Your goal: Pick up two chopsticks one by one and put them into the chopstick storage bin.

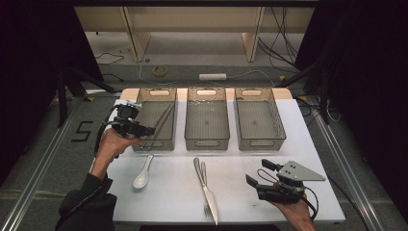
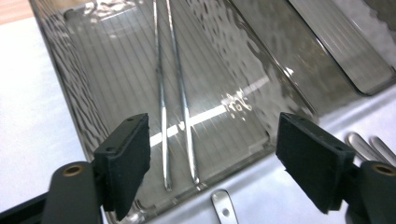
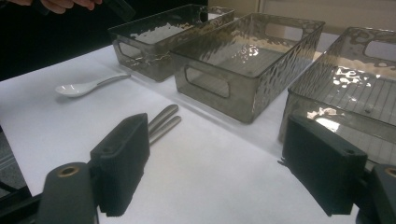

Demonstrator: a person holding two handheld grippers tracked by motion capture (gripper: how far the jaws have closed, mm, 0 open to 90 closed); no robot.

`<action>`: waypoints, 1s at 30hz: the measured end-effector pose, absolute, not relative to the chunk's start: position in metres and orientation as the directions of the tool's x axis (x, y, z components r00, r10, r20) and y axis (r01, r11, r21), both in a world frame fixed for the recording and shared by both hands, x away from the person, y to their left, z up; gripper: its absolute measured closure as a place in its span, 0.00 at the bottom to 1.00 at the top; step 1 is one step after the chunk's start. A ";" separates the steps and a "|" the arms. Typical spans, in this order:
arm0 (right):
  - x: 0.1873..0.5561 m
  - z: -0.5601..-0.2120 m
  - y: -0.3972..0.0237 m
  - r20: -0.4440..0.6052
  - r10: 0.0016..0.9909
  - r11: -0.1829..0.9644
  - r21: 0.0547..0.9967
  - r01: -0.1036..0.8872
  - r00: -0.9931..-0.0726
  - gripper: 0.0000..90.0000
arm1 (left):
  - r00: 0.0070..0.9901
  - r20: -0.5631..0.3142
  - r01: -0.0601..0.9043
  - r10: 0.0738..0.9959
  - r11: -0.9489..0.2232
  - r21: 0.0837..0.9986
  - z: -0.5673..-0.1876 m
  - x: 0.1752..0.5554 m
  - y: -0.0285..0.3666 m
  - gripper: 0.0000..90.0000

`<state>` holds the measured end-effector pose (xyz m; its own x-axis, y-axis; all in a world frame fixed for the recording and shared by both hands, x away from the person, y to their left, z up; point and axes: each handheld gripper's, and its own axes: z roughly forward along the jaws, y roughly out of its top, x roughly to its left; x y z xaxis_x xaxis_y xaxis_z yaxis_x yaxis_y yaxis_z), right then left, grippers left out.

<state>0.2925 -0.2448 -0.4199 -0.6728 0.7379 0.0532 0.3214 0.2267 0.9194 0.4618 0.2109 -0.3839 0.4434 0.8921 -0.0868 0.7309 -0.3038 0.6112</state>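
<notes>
Chopsticks [image 2: 173, 107] lie as a metal pair in the leftmost bin [image 1: 155, 144], running lengthwise along its ribbed floor, close together and nearly parallel. In your left gripper view their far ends are cut off at the top edge, and the rippled wall of the bin blurs the near tips, so you cannot tell whether the tips touch that wall.

Your left gripper [image 1: 144, 131] hovers at the near left corner of that bin, its jaws spread wide with nothing between the pads; the chopsticks show in the gap, lying free below. Just in front of the bin, a white spoon [image 1: 142, 176] lies on the white table [image 1: 168, 197]. Your left gripper view catches no more than a sliver of its handle at the bottom edge.

The middle bin [image 1: 207, 143] and the right bin [image 1: 260, 143] stand side by side with small gaps between them. Near the front centre of the table a fork and knife [image 1: 206, 185] lie together; in the high view their shapes overlap and are hard to separate, and in your right gripper view the left jaw hides all but the handle ends.

Your right gripper [image 1: 262, 174] sits low over the table's near right corner, jaws wide apart, holding and touching nothing.
</notes>
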 end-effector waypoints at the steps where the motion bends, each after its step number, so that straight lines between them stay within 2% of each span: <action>1: 0.292 -0.420 -0.245 0.052 0.738 0.227 0.919 0.321 -0.673 0.27 | 0.446 -0.085 0.731 0.891 -0.308 0.608 -0.383 0.460 0.210 0.27; 16: 0.292 -0.420 -0.246 0.056 0.740 0.224 0.919 0.324 -0.671 0.27 | 0.491 -0.060 0.722 0.869 -0.368 0.586 -0.378 0.432 0.194 0.21; 30: 0.292 -0.420 -0.248 0.061 0.739 0.218 0.920 0.324 -0.671 0.27 | 0.504 -0.053 0.742 0.862 -0.401 0.537 -0.390 0.417 0.194 0.21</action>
